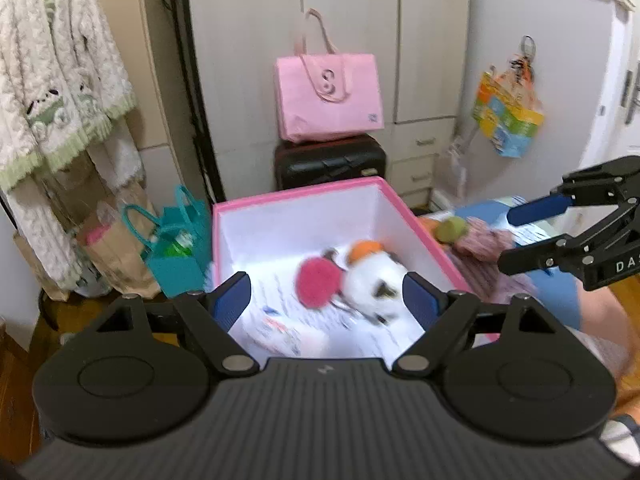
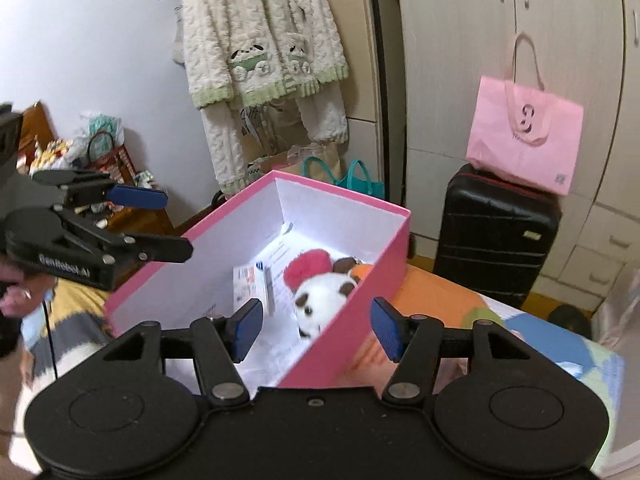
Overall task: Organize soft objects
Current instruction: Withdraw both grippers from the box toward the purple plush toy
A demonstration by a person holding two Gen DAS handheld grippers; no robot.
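Left wrist view, left gripper (image 1: pixel 326 300) fingers spread, empty, above pink box (image 1: pixel 298 200) rim, plush toy (image 1: pixel 372 280) inside, right gripper (image 1: pixel 516 240) open beside box, holding nothing.

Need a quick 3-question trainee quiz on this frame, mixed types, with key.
1. True or false: the white plush toy lies inside the pink box.
2. What sits on the black suitcase? A) teal bag B) pink tote bag C) cream jacket
3. Fill in: both the left gripper and the right gripper are ____, holding nothing.

Key: 1 true. 2 B, the pink tote bag. 3 open.
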